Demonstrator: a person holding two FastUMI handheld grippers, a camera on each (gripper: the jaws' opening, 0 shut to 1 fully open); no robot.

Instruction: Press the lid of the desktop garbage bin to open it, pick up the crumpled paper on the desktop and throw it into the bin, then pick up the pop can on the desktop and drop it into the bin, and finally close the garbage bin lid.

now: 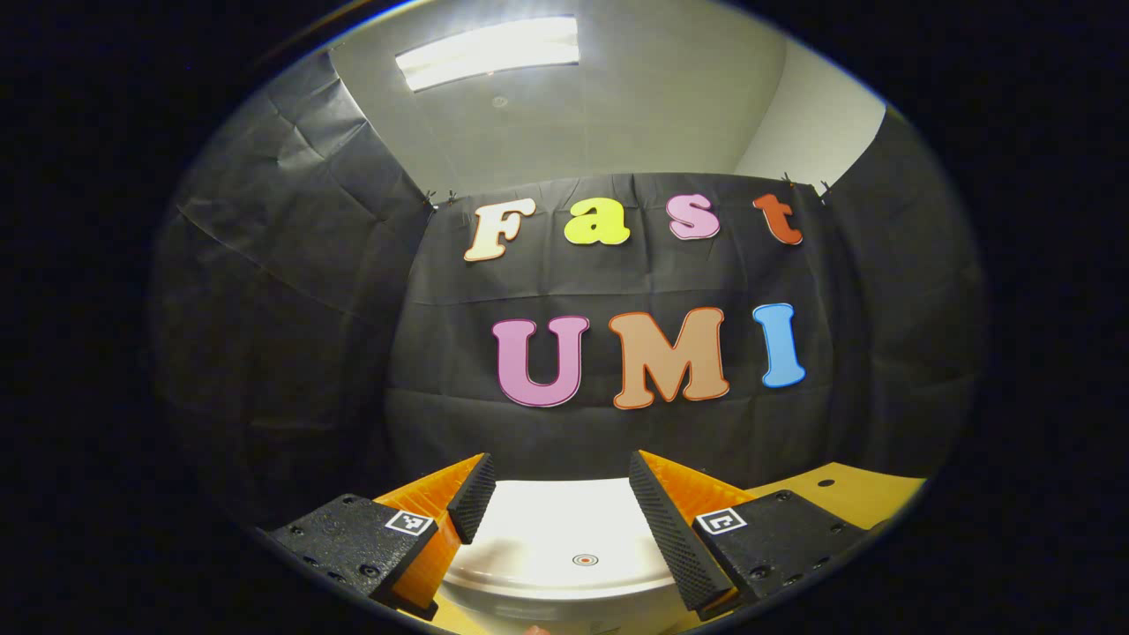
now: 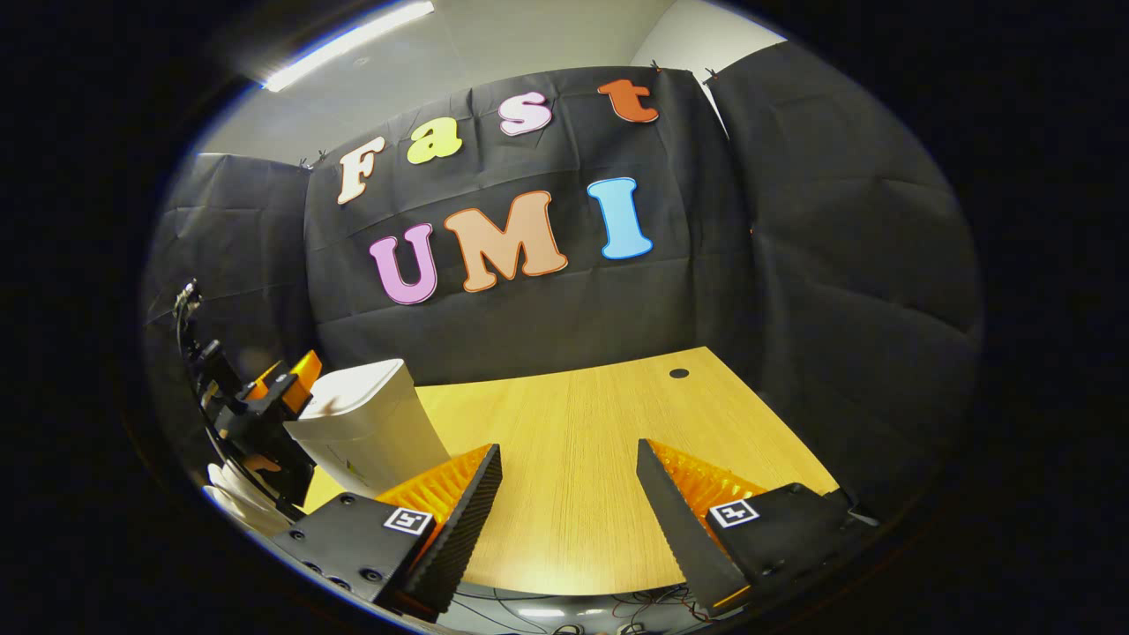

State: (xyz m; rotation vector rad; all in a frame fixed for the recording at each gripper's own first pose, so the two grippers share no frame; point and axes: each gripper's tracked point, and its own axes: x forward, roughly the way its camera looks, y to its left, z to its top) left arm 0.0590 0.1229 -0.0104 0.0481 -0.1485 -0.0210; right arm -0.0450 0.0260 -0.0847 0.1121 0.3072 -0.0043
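The white desktop bin's lid (image 1: 547, 538) lies just below my left gripper (image 1: 558, 461) and looks closed; it bears a small round red mark (image 1: 585, 559). The left gripper's fingers stand open above the lid with nothing between them. In the right gripper view the white bin (image 2: 362, 414) stands upright at the left of the wooden table (image 2: 600, 423), and the left gripper (image 2: 284, 388) hovers at its far-left top edge. My right gripper (image 2: 569, 448) is open over bare table, to the right of the bin and apart from it.
Black cloth walls close the booth behind and on both sides. A small dark hole (image 2: 678, 373) sits in the table near its back edge. Cables (image 2: 564, 617) hang below the table's near edge. A strip of table (image 1: 847, 489) lies right of the bin.
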